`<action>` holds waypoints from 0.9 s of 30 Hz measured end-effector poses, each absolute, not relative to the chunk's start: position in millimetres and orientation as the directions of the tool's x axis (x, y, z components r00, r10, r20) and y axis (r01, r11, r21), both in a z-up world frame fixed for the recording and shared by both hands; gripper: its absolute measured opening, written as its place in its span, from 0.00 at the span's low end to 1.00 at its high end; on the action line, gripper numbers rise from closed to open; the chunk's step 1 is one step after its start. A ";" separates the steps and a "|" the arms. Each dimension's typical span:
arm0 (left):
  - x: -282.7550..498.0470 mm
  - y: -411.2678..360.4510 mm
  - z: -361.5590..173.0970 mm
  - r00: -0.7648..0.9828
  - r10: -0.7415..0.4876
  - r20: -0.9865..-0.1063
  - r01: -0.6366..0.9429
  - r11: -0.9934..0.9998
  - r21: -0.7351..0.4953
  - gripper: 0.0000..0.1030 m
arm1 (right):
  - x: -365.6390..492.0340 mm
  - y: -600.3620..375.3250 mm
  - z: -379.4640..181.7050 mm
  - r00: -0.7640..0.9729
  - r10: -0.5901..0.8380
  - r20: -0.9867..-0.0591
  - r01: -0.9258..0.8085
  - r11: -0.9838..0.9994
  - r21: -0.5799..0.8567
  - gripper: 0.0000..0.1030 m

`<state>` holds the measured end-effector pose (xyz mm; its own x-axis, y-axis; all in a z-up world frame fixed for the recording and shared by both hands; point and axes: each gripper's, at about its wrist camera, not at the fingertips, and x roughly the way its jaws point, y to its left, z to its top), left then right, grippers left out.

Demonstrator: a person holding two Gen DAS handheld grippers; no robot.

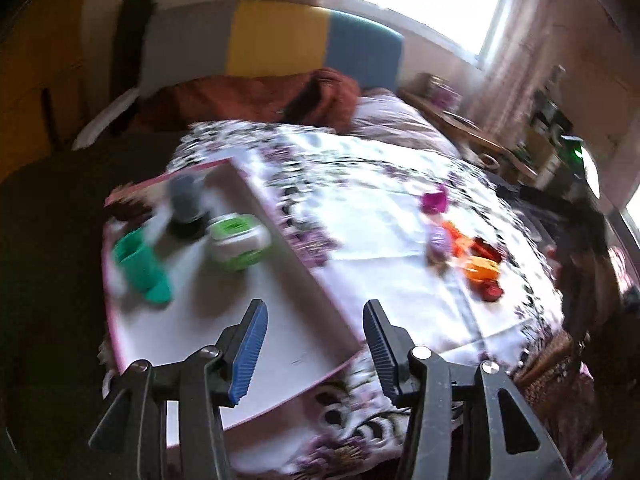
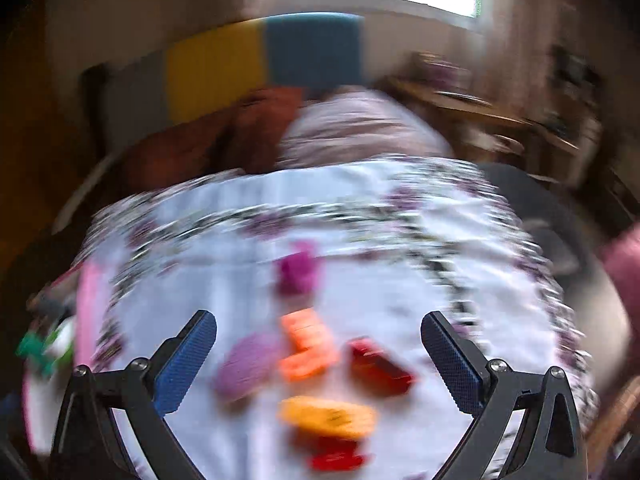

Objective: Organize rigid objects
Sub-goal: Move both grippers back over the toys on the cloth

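Orange, red and purple toys (image 2: 308,354) lie on the flowered cloth (image 2: 360,216) beneath the empty, wide-apart right gripper (image 2: 319,360), which should slow down and choose one toy for the tray (image 1: 280,336), while the left gripper (image 1: 314,354) is half apart and empty.

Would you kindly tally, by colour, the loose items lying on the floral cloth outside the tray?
Magenta: 1
Lilac: 1
Orange: 1 (blurred, possibly two pieces)
Yellow-orange: 1
Red: 2
Total: 6
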<state>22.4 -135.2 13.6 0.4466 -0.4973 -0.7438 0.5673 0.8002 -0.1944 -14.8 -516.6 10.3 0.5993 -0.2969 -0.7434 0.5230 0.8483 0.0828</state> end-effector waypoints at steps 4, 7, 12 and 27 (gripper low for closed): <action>23.5 -172.9 13.6 0.406 -0.508 -0.760 0.619 0.765 -0.180 0.49 | -21.3 -553.1 2.4 0.572 -0.380 -0.727 0.632 0.769 0.096 1.00; 24.8 -200.3 5.9 0.350 -0.509 -0.787 0.647 0.739 -0.190 0.49 | -26.1 -564.0 -7.3 0.536 -0.438 -0.722 0.700 0.709 0.090 1.00; 24.5 -245.3 -13.5 0.271 -0.511 -0.816 0.695 0.690 -0.201 0.48 | -31.4 -573.8 -10.4 0.551 -0.397 -0.735 0.703 0.694 0.152 1.00; 48.2 -333.8 -45.1 0.185 -0.502 -0.845 0.782 0.596 -0.183 0.47 | -56.4 -603.7 -27.5 0.562 -0.313 -0.766 0.764 0.552 0.335 1.00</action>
